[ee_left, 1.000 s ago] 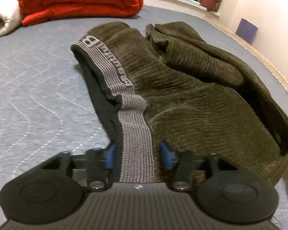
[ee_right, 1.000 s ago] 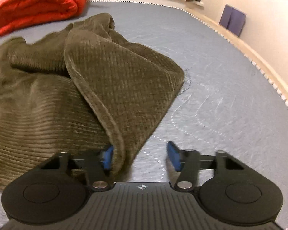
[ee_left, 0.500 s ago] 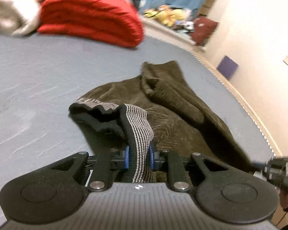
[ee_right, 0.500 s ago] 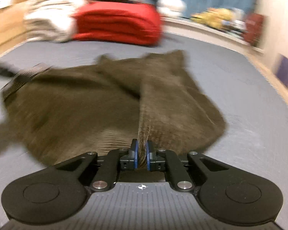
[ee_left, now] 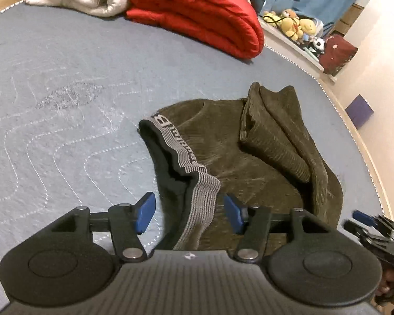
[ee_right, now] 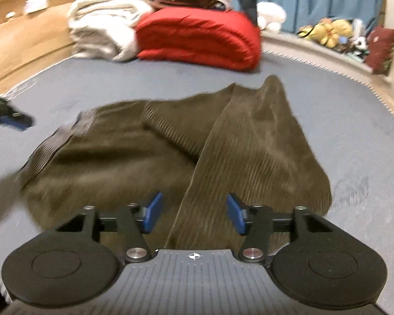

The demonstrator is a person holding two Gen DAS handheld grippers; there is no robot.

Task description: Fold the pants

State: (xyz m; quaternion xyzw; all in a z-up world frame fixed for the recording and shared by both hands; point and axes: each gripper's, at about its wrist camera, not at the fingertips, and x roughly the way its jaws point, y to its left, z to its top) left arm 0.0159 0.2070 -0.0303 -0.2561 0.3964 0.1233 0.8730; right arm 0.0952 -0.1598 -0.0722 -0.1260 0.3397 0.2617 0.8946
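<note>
Olive-brown ribbed pants [ee_left: 252, 162] lie bunched on a grey quilted bed [ee_left: 65, 120], their grey striped waistband [ee_left: 197, 194] with black lining running up between the fingers of the left gripper [ee_left: 187, 211], whose blue pads stand clear of the cloth as they spread apart. A folded leg ridge [ee_right: 244, 157] passes between the fingers of the right gripper [ee_right: 194, 214], likewise released and widening. A red quilt [ee_left: 197, 13] sits far beyond the fingertips.

Pants [ee_left: 249, 162] on mattress [ee_left: 65, 99], blankets [ee_left: 197, 13] behind, shelf of toys [ee_left: 296, 29] far right
</note>
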